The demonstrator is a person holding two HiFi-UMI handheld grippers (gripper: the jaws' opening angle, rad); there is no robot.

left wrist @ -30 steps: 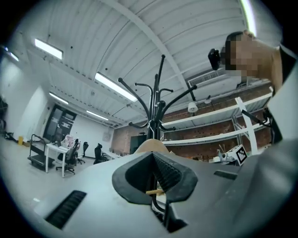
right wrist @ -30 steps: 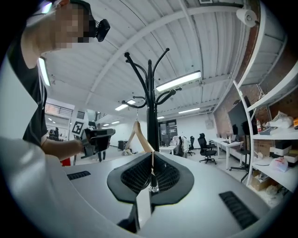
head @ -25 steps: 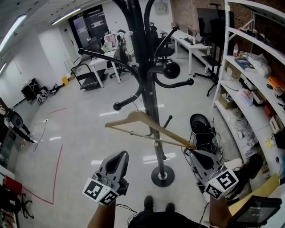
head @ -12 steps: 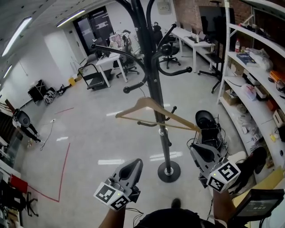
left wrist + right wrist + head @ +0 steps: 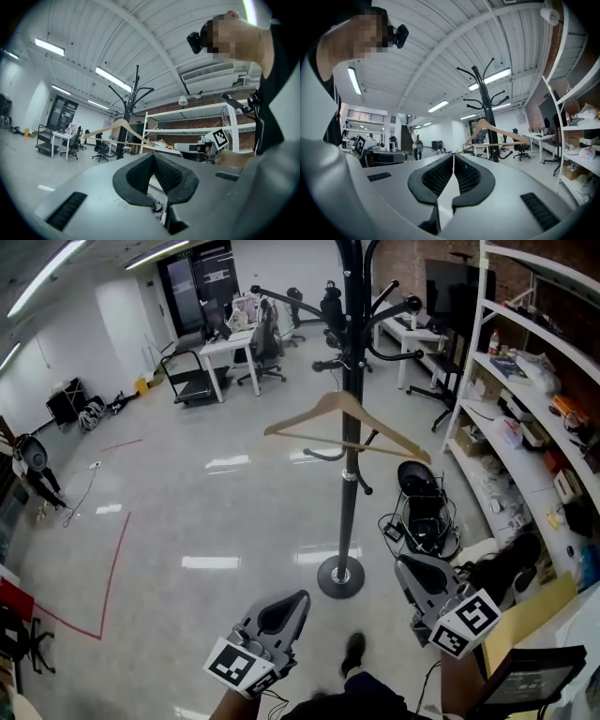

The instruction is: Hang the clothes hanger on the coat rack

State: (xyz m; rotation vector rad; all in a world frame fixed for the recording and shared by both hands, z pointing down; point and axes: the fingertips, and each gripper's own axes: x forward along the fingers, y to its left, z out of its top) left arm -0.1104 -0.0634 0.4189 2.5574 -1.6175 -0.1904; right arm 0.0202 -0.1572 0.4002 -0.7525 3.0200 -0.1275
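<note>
A wooden clothes hanger (image 5: 342, 423) hangs on the black coat rack (image 5: 349, 493), close to its pole and below the upper arms. Both grippers are held low, well short of the rack's round base. My left gripper (image 5: 287, 604) is shut and empty. My right gripper (image 5: 411, 567) is also shut with nothing between its pads. In the left gripper view the hanger (image 5: 119, 128) and the rack (image 5: 127, 117) stand far beyond my left gripper (image 5: 153, 157). The right gripper view shows the hanger (image 5: 493, 129) on the rack (image 5: 488, 112) beyond my right gripper (image 5: 453, 157).
White shelving (image 5: 530, 427) with boxes and clutter lines the right side. A black chair base with cables (image 5: 420, 502) lies beside the rack. Desks and office chairs (image 5: 246, 338) stand at the back. Red tape (image 5: 112, 568) marks the glossy floor at left.
The right gripper has come off the hanger's end, and the hanger now hangs by itself on the rack. Both grippers have drawn back from the rack, which now looks farther away.
</note>
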